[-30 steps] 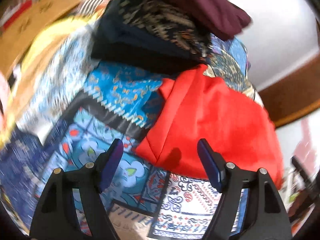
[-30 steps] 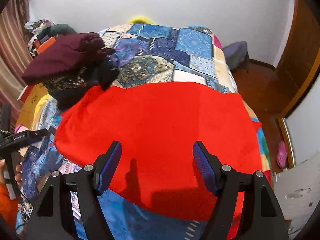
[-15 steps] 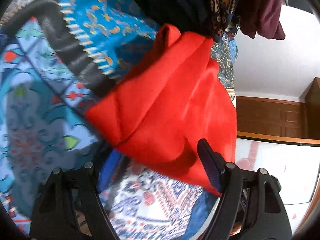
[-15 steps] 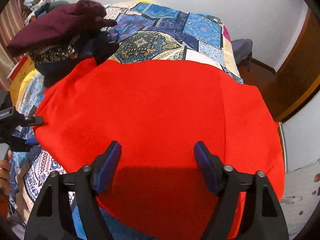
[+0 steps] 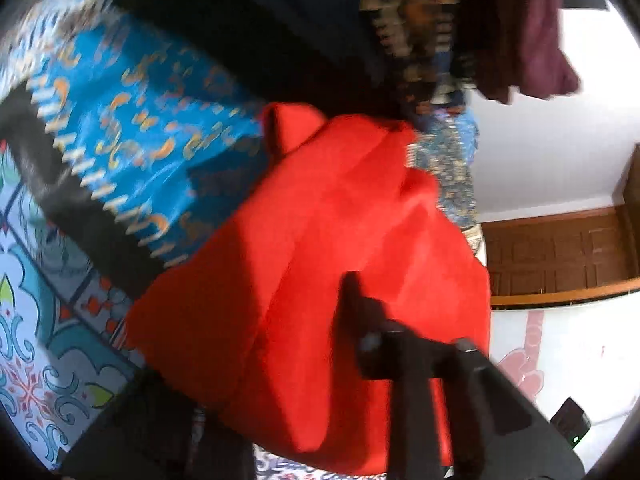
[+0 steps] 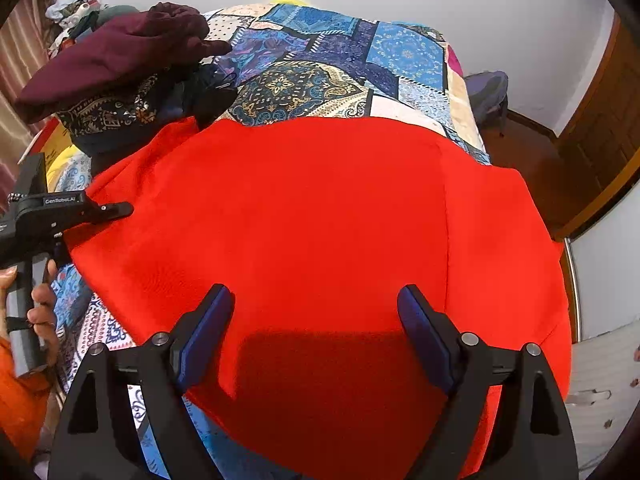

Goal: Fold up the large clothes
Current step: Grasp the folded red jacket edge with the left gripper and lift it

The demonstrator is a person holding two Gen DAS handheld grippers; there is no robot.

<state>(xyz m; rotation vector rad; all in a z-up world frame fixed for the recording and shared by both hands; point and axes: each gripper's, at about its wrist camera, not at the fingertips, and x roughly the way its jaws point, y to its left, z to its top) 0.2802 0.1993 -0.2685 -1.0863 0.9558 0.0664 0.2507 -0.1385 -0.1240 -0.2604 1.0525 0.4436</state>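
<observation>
Patchwork bedspread (image 6: 344, 68) covers the bed where a red garment (image 6: 320, 216) lies spread flat.

Right gripper (image 6: 316, 316) hovers over the garment's near edge, jaws wide apart and empty. Left gripper (image 6: 116, 209) meets the garment's left edge; whether its jaws are pinching cloth cannot be told. Beyond that edge sits a pile of dark clothes (image 6: 120, 80), maroon on top.

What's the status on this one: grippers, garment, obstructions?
Right gripper open above the red fabric garment. Left gripper at its left edge, grip unclear. Pile of dark folded clothes touching its far-left corner.
</observation>
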